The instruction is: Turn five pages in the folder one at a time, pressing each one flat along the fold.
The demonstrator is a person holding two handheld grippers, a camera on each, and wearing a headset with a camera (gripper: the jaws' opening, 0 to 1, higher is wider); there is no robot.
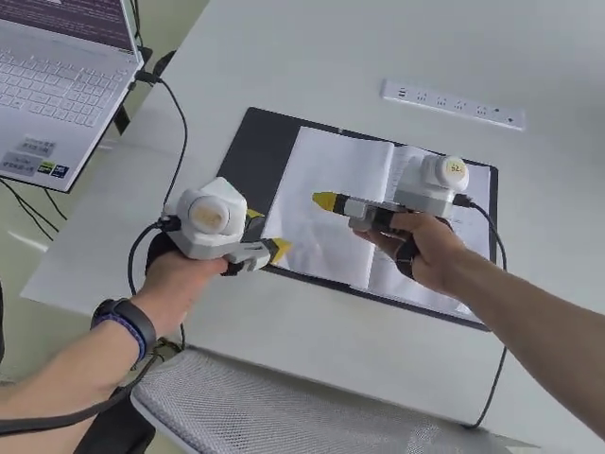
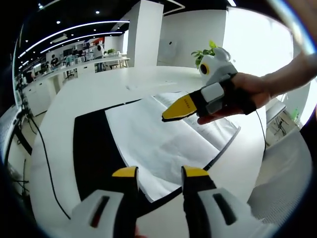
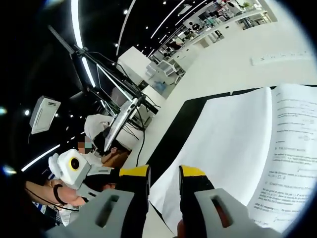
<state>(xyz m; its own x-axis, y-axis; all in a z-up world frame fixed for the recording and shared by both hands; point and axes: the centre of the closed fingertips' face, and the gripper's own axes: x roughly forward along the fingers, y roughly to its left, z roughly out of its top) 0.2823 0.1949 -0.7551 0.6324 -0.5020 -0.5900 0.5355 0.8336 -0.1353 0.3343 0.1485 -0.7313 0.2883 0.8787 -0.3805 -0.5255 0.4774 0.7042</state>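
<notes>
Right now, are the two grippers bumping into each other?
Apart. In the head view, the left gripper and the right gripper have a stretch of page between their yellow tips.

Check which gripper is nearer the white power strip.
Right. The right gripper is over the pages of the open folder, with the power strip beyond its far edge. The left gripper is at the folder's near edge, farther away.

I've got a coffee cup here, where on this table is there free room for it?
Free: the wide strip of table behind the folder, up to the power strip, and the near edge before the folder. Crowded: the laptop corner with its cable.
</notes>
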